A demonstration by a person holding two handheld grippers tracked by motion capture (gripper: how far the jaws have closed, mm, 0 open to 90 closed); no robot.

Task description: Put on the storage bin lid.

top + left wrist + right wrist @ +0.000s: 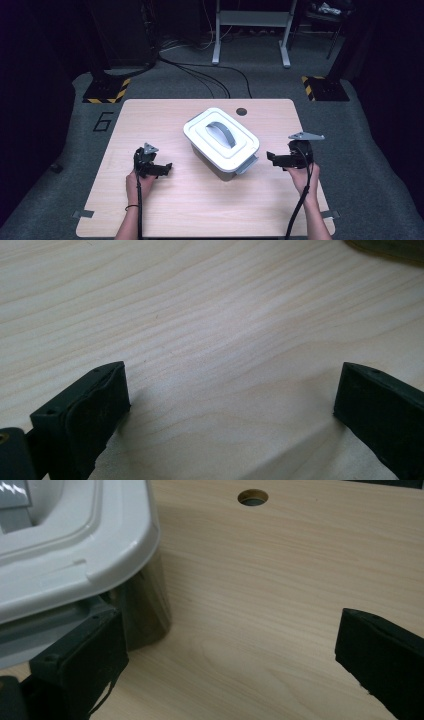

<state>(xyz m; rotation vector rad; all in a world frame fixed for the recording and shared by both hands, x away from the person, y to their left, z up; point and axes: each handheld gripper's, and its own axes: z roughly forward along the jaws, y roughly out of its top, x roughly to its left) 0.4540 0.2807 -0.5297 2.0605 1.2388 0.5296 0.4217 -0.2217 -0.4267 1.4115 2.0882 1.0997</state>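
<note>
A storage box with a white lid [220,138] and a grey handle [220,131] stands turned at an angle in the middle of the wooden table [200,210]. My left gripper [167,168] rests low on the table to the box's left, open, with bare wood between its jaws [230,400]. My right gripper [270,157] is open just right of the box, next to its grey side latch [248,165]. In the right gripper view the lid's corner [90,545] and the box's grey wall [145,610] lie beside the left jaw, with nothing between the jaws [230,650].
A round cable hole [241,111] sits in the table behind the box. Beyond the table are grey carpet, cables, a metal stand [250,30] and two black-and-yellow striped bases [106,91]. A number 6 [102,121] is marked on the floor at left.
</note>
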